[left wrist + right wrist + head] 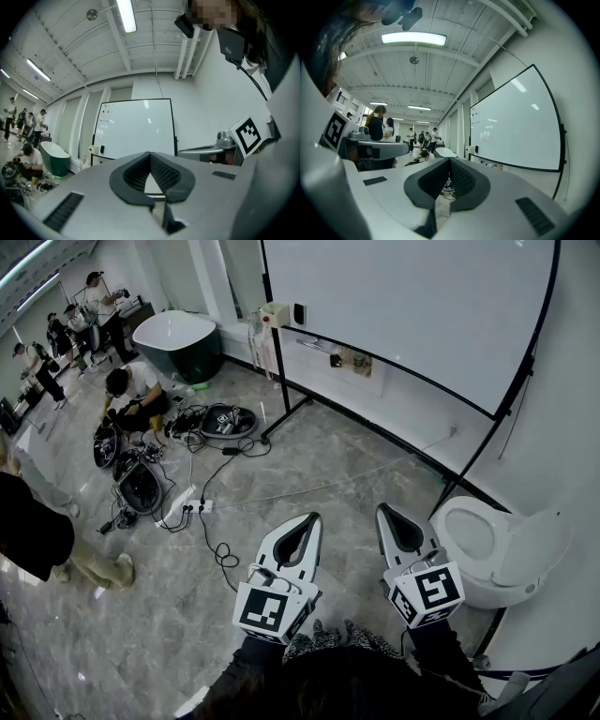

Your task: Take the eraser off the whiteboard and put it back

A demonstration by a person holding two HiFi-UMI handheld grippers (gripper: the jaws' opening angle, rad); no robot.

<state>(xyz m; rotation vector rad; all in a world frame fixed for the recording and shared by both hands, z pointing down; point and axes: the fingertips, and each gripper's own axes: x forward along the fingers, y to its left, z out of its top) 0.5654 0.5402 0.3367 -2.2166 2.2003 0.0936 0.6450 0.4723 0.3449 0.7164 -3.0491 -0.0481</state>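
Note:
The whiteboard (412, 306) stands on its black frame ahead of me, some way off. A small dark eraser (298, 313) sticks to the board's lower left corner beside a beige box (275, 314); the left gripper view shows the eraser (102, 149) there too. My left gripper (312, 518) and right gripper (382, 509) are held level side by side, well short of the board. The left gripper (150, 153) is shut with nothing in it, its tips meeting. The right gripper (450, 159) is shut and holds nothing either.
A white toilet (487, 549) stands close at my right. Cables (211, 521) and round devices (228, 420) lie on the marble floor to the left, where a person crouches (131, 395). A dark bathtub (178, 338) and other people are farther back.

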